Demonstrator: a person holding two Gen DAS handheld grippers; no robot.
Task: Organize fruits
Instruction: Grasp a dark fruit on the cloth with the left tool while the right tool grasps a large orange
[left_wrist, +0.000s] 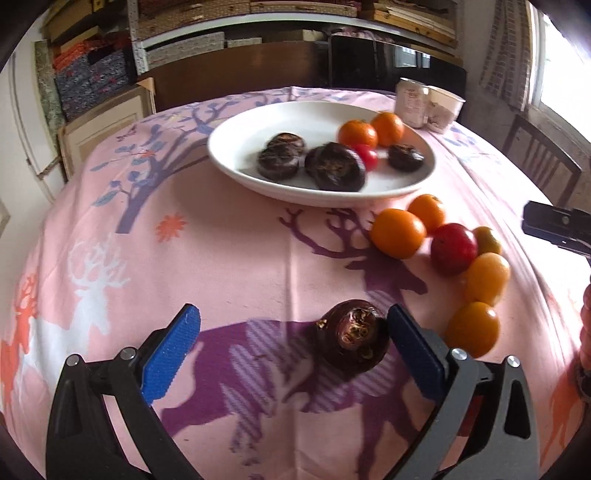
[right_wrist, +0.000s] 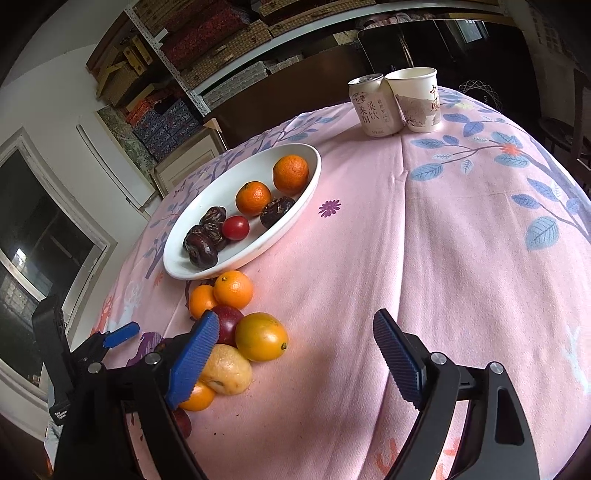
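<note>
Left gripper (left_wrist: 293, 345) wide; dark fruit (left_wrist: 352, 338) sits against its 3 o'clock pad. Centre before closing, then carry to plate (left_wrist: 236, 125) at 12 o'clock. Right gripper (right_wrist: 295, 354) wide, empty.

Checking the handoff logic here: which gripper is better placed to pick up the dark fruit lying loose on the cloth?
Left. The dark fruit lies between the open left gripper fingers, by one pad; the right gripper frames only bare cloth.

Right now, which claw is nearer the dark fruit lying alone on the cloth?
Left. The left claw stands open around the dark fruit, its pads not pressing it. The right claw is open beside the orange pile, farther off.
</note>
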